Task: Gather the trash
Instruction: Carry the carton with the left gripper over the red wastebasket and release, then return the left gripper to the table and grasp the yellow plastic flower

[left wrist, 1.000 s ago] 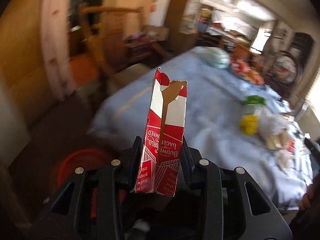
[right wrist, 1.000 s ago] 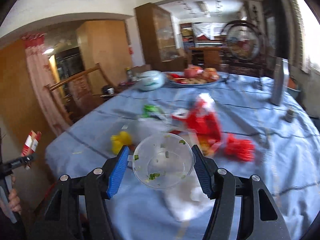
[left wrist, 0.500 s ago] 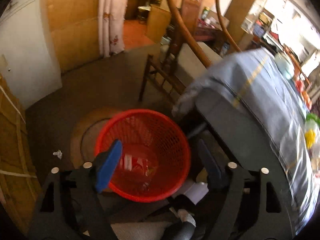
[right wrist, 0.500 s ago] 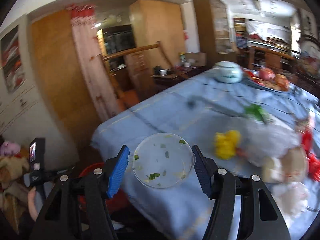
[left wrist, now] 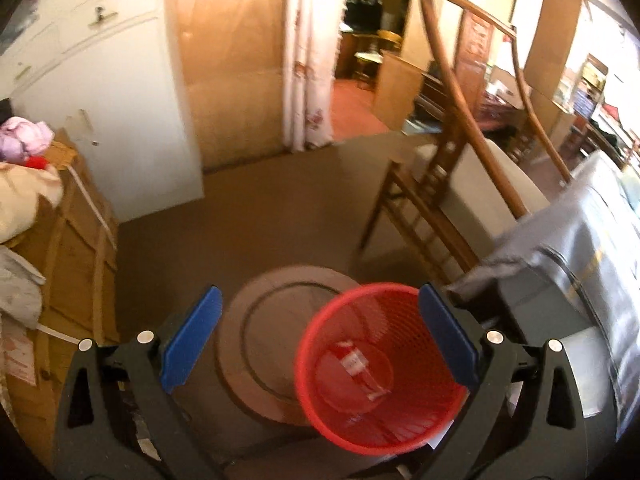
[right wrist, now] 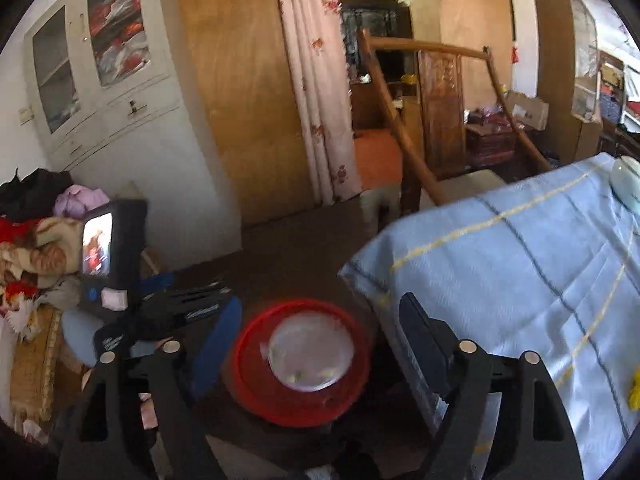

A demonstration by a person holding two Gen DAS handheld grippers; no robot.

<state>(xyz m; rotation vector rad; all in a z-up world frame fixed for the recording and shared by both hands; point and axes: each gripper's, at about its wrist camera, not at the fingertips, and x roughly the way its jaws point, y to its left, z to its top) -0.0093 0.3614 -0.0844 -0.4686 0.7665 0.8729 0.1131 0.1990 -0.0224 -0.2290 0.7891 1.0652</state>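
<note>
- The left gripper [left wrist: 320, 340] is spread wide with nothing between its blue pads [left wrist: 191, 334]; it is held above the red mesh basket [left wrist: 382, 368], whose rim shows between the fingers, toward the right one.
- Inside the basket, a red-and-white carton [left wrist: 354, 360] is seen lying at the bottom, along with a round clear shape that is too blurred to name.
- The right gripper [right wrist: 316, 344] is likewise released, its fingers standing well apart and touching nothing.
- Between them, and directly over the basket's mouth [right wrist: 256, 392], a clear plastic lid [right wrist: 311, 351] with small green scraps on it is seen, blurred and free of both fingers; whether it is falling or already resting in the basket cannot be told.
- The basket stands on the floor, just beside the corner of the counter [right wrist: 500, 264], which is draped in a pale blue cloth with yellow and dark lines.
- Beyond the basket, a wooden chair [left wrist: 448, 184] is pushed against the counter.
- A round disc [left wrist: 256, 336] lies on the floor, touching the basket on the side away from the counter.
</note>
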